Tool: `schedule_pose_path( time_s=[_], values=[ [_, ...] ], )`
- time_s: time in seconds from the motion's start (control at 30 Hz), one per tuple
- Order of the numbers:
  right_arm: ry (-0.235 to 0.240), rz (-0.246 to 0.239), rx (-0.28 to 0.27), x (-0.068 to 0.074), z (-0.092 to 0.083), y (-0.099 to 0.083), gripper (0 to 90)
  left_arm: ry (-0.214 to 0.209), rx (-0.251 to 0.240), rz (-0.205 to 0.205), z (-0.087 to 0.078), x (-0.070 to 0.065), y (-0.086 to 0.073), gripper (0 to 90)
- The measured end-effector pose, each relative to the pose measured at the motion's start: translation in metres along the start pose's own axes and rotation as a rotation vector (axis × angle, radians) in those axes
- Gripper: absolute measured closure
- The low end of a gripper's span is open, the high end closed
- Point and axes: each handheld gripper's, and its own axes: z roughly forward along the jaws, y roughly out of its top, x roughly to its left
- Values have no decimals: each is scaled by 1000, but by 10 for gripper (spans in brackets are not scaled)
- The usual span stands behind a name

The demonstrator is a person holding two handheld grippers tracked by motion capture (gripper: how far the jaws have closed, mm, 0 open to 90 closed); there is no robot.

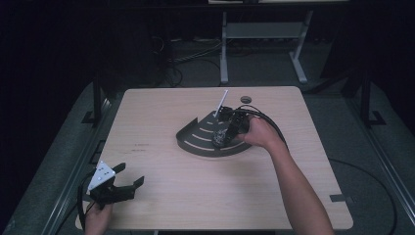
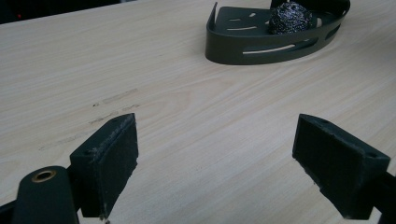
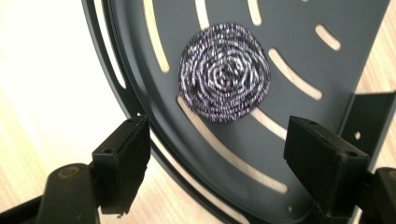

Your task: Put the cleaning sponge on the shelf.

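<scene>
A dark quarter-round slotted tray (image 1: 193, 139) lies at mid-table. In it rests a steel wool scourer (image 1: 220, 137), a round coiled metal ball. My right gripper (image 1: 229, 131) hovers over the tray just beside the scourer. In the right gripper view its jaws (image 3: 219, 158) stand open above the tray floor (image 3: 299, 46), with the scourer (image 3: 224, 72) lying free beyond the pads. My left gripper (image 1: 131, 175) rests open near the table's front left corner, nothing between its jaws (image 2: 215, 163). From there I see the tray wall (image 2: 261, 49) and scourer (image 2: 289, 18) far off.
A thin white stick (image 1: 221, 104) stands tilted at the tray's back edge. A round cable hole (image 1: 245, 99) sits in the tabletop behind the tray. Faint scuff marks (image 2: 112, 100) mark the wood. Table legs and cables lie on the floor beyond.
</scene>
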Motion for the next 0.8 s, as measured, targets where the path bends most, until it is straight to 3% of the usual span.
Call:
schedule_pose_path(
  time_s=[0.67,0.8],
  values=[
    [2,10,-29,11,-14,-26,213,0,-2,5,0,-1,1,137],
    [2,10,-14,15,-13,-33,209,2,-1,4,1,-1,0,137]
  ],
)
